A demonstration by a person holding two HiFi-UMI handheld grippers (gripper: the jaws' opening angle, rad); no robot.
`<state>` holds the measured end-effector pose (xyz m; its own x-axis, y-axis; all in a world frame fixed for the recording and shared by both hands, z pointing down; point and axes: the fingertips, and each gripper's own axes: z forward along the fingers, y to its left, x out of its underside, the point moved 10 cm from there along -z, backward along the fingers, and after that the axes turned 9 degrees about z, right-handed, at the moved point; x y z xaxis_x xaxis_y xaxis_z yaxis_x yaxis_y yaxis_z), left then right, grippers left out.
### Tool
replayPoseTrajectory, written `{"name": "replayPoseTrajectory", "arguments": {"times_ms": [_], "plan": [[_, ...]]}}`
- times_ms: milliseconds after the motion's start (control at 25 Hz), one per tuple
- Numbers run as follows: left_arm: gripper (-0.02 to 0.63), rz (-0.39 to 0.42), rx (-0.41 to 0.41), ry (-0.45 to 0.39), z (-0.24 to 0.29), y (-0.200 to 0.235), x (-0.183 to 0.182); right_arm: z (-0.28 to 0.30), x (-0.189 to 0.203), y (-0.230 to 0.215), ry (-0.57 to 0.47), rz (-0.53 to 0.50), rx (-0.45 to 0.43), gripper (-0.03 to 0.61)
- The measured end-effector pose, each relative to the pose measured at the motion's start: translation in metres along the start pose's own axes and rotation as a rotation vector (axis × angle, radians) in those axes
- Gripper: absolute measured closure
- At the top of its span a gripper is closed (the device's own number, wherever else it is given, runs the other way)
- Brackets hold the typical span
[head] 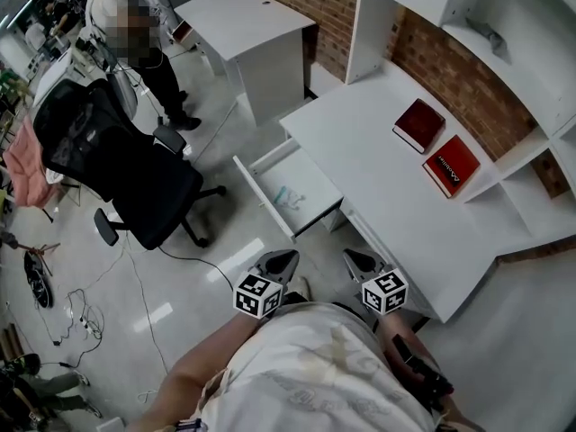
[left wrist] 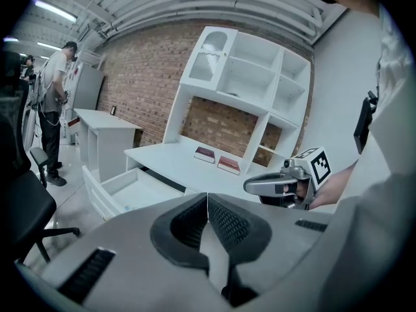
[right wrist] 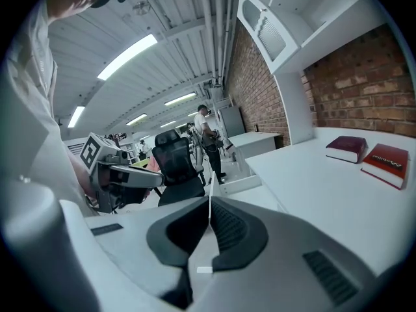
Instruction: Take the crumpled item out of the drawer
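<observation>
Closest to the head camera is the person's white shirt, and just beyond it both grippers are held side by side, each carrying a cube with square black-and-white markers. Both point toward the desk and drawer ahead.

Left gripper: in its own view the dark ribbed pads meet along a thin line, so the jaws are fully together with nothing between them. Right gripper: its view shows the same, pads pressed together and empty.

Ahead of both stands the white pull-out drawer, open from the front of the white desk. Inside it, on the drawer floor, lies the small pale crumpled item, well apart from both grippers and untouched.

On the desktop, toward the brick wall, 2 red hardcover books lie flat near each other: the dark red book and the brighter red book beside it. White shelving rises above the desk.

Left of the drawer stands a black mesh-backed office chair on the glossy floor. Farther back, a standing person in dark trousers is near a second white desk.
</observation>
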<state>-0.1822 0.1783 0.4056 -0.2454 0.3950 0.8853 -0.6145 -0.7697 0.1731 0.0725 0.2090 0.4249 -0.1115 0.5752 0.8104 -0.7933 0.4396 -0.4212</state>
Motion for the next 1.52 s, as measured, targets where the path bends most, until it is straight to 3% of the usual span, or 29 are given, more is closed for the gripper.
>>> {"name": "replayPoseTrajectory", "arguments": {"times_ms": [680,1520], "plan": [[0.591,-0.017,-0.023,-0.013,-0.004,0.072,-0.008,0.045,-0.025,0.001,-0.004,0.008,0.053,0.554],[0.591,-0.073,-0.080,0.031,0.007,0.115,-0.001,0.123,-0.053,-0.009,0.070,-0.024,-0.064,0.554]]}}
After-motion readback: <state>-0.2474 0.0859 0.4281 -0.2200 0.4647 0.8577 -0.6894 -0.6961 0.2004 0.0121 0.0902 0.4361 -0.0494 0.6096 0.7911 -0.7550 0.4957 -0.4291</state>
